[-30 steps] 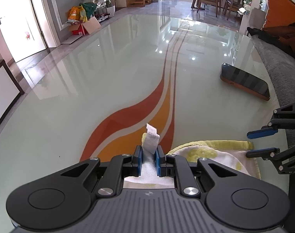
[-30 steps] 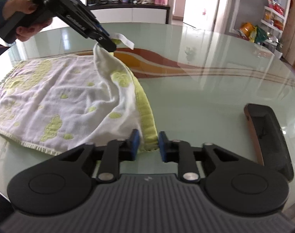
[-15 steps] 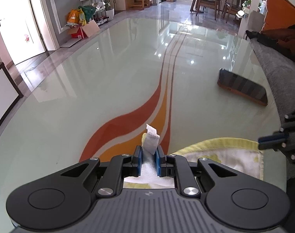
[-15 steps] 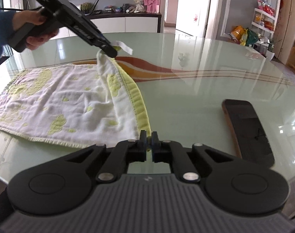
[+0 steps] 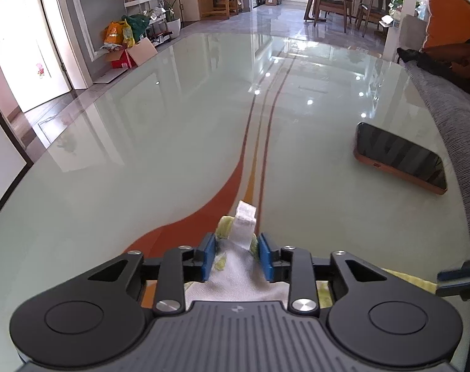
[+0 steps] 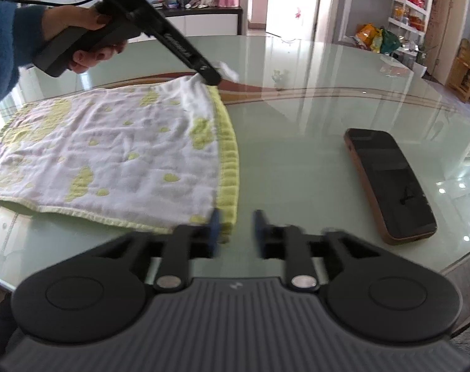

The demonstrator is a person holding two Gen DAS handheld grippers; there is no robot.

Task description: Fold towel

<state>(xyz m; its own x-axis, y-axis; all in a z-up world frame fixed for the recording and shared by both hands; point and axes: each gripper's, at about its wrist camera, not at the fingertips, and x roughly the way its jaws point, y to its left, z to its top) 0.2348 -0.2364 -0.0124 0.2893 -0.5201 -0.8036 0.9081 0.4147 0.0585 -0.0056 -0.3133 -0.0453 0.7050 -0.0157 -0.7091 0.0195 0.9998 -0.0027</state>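
Glossy pale-green glass forms the round worktop (image 5: 142, 161), crossed by orange and brown curved bands. Seen from the left wrist view, wide bare glass is left ahead toward the far edge, and a dark phone (image 5: 399, 158) is laid near the right edge. The left hand-held gripper (image 5: 237, 255) has just been opening; its blue pads (image 5: 209, 255) are parted, with a bunched corner of the towel (image 5: 238, 276) and its white label between them. Whether the pads touch the cloth cannot be told. Most of the towel is hidden under the gripper body, and a blue tip of the other tool is cut off at the right frame edge.

From the right wrist view, the towel (image 6: 111, 155) is spread flat near the worktop's near-left edge, its yellow-green hem facing the phone (image 6: 389, 179), with clear glass between them. The right hand-held gripper (image 6: 236, 226) has just been opening and is blurred; its jaws are apart, the left pad at the towel's near corner, nothing pinched. The left hand-held gripper (image 6: 211, 77) is held at the far corner by a hand (image 6: 86, 31) in a blue sleeve.
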